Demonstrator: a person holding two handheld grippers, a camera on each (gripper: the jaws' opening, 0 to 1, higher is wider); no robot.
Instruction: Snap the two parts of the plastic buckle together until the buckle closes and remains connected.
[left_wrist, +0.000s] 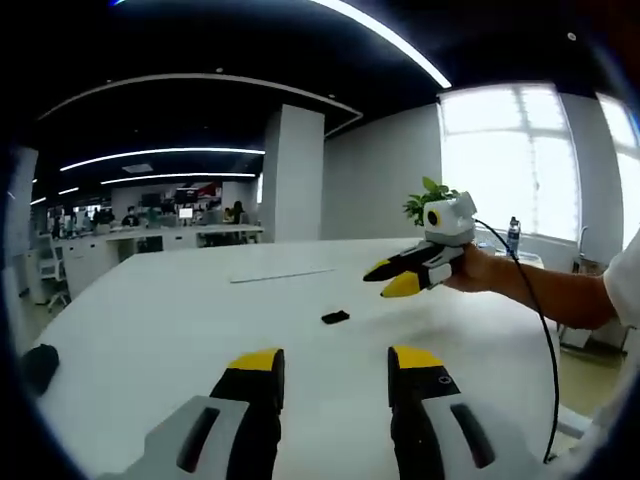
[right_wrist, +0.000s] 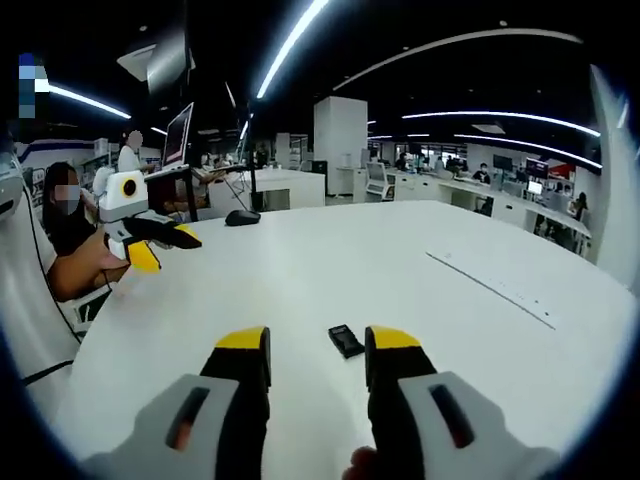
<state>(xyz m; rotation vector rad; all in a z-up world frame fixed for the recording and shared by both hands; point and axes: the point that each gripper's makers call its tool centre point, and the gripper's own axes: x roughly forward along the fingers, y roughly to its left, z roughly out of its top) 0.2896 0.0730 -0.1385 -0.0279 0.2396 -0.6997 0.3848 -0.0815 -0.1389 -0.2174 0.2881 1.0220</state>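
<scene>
Lying small, indistinct: black buckle (right_wrist: 346, 340)

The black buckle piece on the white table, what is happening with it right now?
A person holds a gripper in each hand above a white table. Both are open and hold nothing. The small black buckle lies on the table, just ahead of the right gripper, between its jaws' line of view. The left gripper is farther from it. Whether the buckle is one piece or two joined, the pictures are too small to tell. Nothing has been grasped yet.
</scene>
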